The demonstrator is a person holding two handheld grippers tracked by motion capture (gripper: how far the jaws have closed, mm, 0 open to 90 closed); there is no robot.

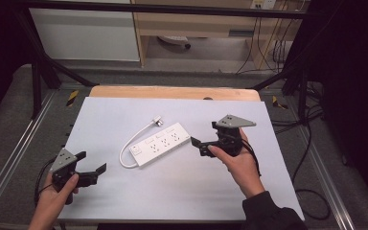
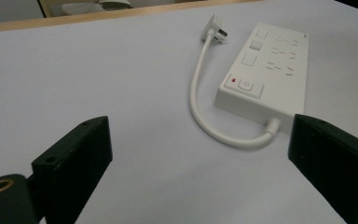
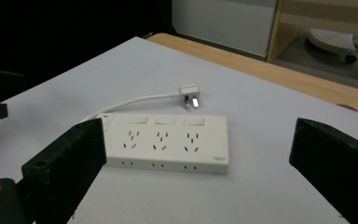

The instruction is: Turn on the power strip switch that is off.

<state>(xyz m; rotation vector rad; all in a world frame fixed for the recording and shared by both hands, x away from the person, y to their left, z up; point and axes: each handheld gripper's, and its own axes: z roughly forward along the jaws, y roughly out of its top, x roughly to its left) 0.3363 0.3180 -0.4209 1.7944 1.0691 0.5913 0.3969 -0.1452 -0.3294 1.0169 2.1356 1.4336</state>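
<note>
Clearly, the power strip (image 1: 159,143) lay just left of the nearer right gripper (image 1: 197,144); both grippers, including the left gripper (image 1: 92,164), gaped empty.

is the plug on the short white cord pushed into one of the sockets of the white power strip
No, the white plug lies loose on the pale table behind the white plastic power strip, whose sockets are empty.

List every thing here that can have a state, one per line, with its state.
Power strip: flat on the table, sockets up and empty, untouched.
Plug: unplugged, lying on the table beside the strip.
Cord: loose, curved.
Left tool: open, holding nothing.
Right tool: open, holding nothing, close to the strip's end.
</note>
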